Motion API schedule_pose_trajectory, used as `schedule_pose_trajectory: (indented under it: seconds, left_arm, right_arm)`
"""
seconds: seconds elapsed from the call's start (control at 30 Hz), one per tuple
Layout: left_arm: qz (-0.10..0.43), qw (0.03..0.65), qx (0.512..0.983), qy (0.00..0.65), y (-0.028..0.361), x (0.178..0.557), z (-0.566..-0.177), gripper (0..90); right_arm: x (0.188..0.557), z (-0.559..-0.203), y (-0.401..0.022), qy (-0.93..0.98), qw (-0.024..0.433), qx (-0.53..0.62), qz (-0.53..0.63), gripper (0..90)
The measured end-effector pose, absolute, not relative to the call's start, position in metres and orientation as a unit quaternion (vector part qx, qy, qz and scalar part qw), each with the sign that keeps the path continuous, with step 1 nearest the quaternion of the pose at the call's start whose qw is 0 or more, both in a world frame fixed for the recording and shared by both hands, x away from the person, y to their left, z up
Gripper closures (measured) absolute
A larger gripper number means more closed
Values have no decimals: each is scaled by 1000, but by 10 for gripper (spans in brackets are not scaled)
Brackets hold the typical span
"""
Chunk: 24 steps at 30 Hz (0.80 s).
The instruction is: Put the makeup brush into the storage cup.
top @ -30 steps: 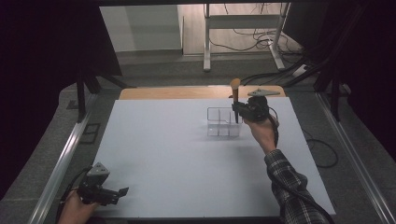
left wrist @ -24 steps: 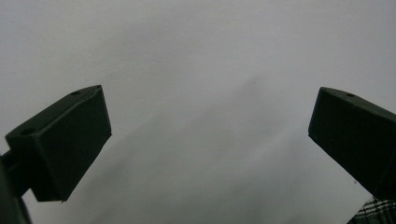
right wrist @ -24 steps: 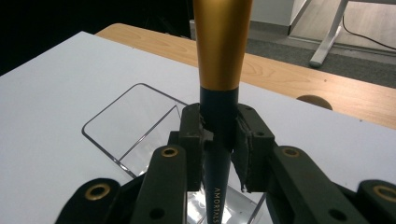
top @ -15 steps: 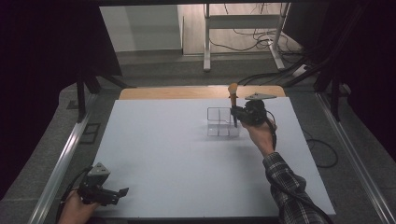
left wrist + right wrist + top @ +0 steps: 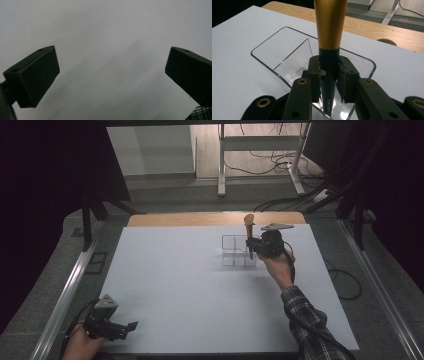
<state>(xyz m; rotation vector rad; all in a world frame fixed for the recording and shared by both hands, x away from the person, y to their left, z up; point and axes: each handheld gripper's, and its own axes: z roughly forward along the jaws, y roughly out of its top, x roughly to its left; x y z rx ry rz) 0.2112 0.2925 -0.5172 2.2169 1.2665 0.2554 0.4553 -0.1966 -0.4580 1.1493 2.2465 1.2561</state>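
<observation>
My right gripper (image 5: 329, 75) has its jaws clamped on the dark shaft of a brush (image 5: 329, 37) with a gold-orange upper part, holding it upright over a clear plastic organizer (image 5: 287, 50). The brush's lower end reaches down inside a compartment at the organizer's right end. The organizer stands on the white worktop (image 5: 190, 285), toward its far side. My left gripper (image 5: 131, 326) rests at the near left corner, jaws spread wide with nothing between them.

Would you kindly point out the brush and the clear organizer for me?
brush (image 5: 329, 30), right gripper view, on its gold ferrule.
clear organizer (image 5: 231, 251), high view, on its left compartment wall.
</observation>
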Motion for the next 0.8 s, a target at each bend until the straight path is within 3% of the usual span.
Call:
schedule_pose_trajectory:
  seconds: [0.13,0.33,0.8]
  left_arm:
    - [96,284,829,473,292,211,-517,0]
    - [95,283,829,473,292,211,-517,0]
    - [97,283,828,473,292,211,-517,0]
  right_arm:
    - [455,-459,-196,785,156,408,440,626]
    - [452,-454,-197,784,149,405,445,555]
    - [446,-445,-194,793,157,395,437,295]
